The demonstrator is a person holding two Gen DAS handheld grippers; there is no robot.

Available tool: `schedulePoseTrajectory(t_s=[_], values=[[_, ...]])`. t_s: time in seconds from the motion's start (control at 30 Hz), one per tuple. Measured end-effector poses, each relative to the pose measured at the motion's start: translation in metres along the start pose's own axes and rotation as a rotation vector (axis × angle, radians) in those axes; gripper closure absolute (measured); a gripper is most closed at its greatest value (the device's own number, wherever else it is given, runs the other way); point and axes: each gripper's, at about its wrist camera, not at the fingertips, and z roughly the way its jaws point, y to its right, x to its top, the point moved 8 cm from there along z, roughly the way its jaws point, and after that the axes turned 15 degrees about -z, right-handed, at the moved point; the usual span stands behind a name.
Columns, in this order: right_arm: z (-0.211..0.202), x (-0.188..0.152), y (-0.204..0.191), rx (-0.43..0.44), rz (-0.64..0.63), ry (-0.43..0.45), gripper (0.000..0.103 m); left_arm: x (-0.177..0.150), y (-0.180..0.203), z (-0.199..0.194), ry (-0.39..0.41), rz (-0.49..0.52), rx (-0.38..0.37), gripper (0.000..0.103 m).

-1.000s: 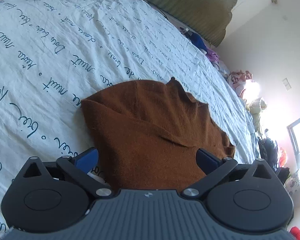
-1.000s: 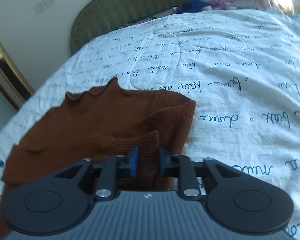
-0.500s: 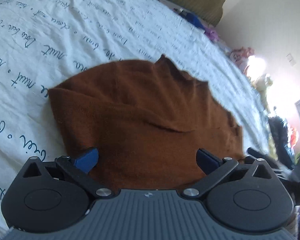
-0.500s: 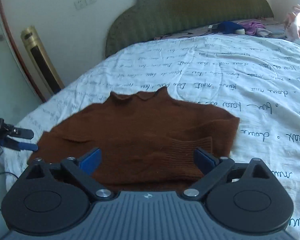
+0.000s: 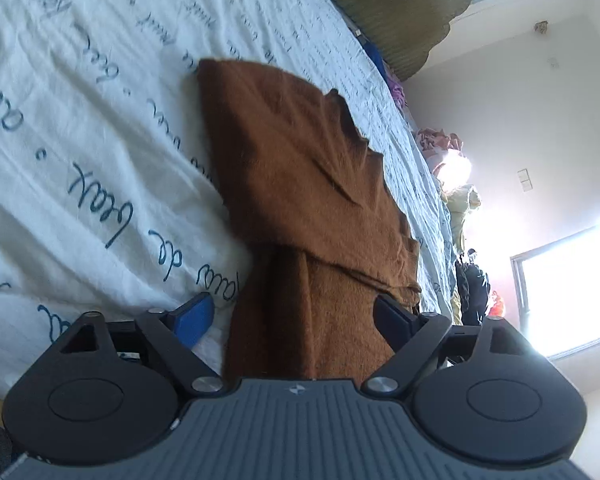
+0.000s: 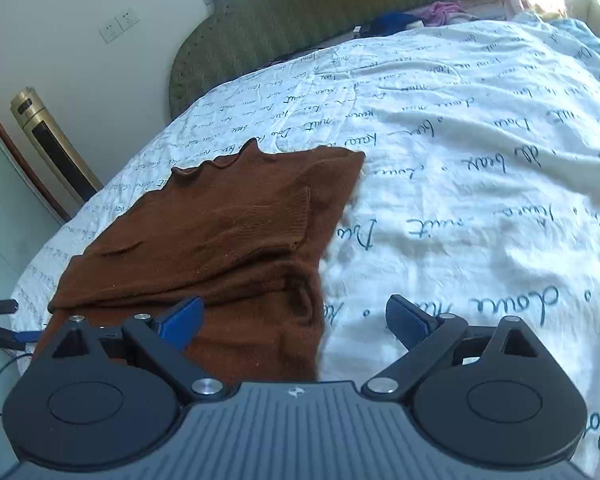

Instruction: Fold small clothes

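Plainly, the left two-finger gripper (image 5: 292,316) has its blue-padded fingers (image 5: 192,317) spread wide with nothing pinched; the near hem of the rust-brown knitted sweater (image 5: 300,200) runs up between them toward 12 o'clock. The right two-finger gripper (image 6: 296,320) is likewise wide apart and holds nothing, its left pad over the sweater's (image 6: 228,232) near right corner and its right pad over bare bedding. The sweater lies flat, a ribbed sleeve cuff (image 6: 296,216) folded across its front at about 1 o'clock from that left pad, the frilled collar (image 6: 220,160) at the far edge. Under it spreads the white bedsheet with dark cursive lettering (image 6: 460,200). At 12 o'clock stands an olive-green striped padded headboard (image 6: 320,12), and at 10 o'clock a gold tower fan (image 6: 48,144) by the wall.
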Motion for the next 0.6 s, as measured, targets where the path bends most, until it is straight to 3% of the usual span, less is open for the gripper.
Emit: schedulePoseTrajectory(t_s=[0.03, 0.07, 0.1, 0.13, 0.17, 0.2, 0.3, 0.47, 0.53, 0.6], values=[[0.001, -0.004, -0.002, 0.015, 0.003, -0.005, 0.015, 0.002, -0.001, 0.004, -0.004, -0.010, -0.018, 0.032], [0.005, -0.008, -0.005, 0.020, 0.008, -0.012, 0.029, 0.004, 0.000, 0.008, -0.016, -0.013, -0.037, 0.045], [0.009, -0.012, -0.008, 0.024, 0.015, -0.015, 0.053, 0.007, -0.001, 0.013, -0.033, -0.034, -0.045, 0.060], [0.014, -0.015, -0.011, 0.030, 0.018, -0.021, 0.066, 0.009, -0.005, 0.018, -0.059, -0.073, -0.046, 0.084], [0.019, -0.017, -0.014, 0.029, 0.018, -0.029, 0.088, 0.011, -0.008, 0.024, -0.078, -0.095, -0.056, 0.089], [0.022, -0.018, -0.017, 0.037, 0.014, -0.030, 0.097, 0.012, -0.011, 0.027, -0.070, -0.093, -0.051, 0.090], [0.022, -0.011, -0.024, 0.015, -0.020, -0.020, 0.098, 0.011, -0.015, 0.023, -0.031, -0.109, -0.053, 0.095], [0.001, 0.003, -0.026, -0.019, -0.073, 0.007, 0.099, 0.002, -0.016, -0.010, 0.064, -0.112, -0.116, 0.103], [0.008, -0.005, -0.017, -0.072, -0.095, -0.036, 0.100, -0.001, -0.025, -0.020, 0.098, -0.127, -0.112, 0.103], [0.016, -0.016, -0.007, -0.035, -0.044, -0.056, 0.099, -0.003, -0.034, -0.020, 0.106, -0.128, -0.106, 0.103]])
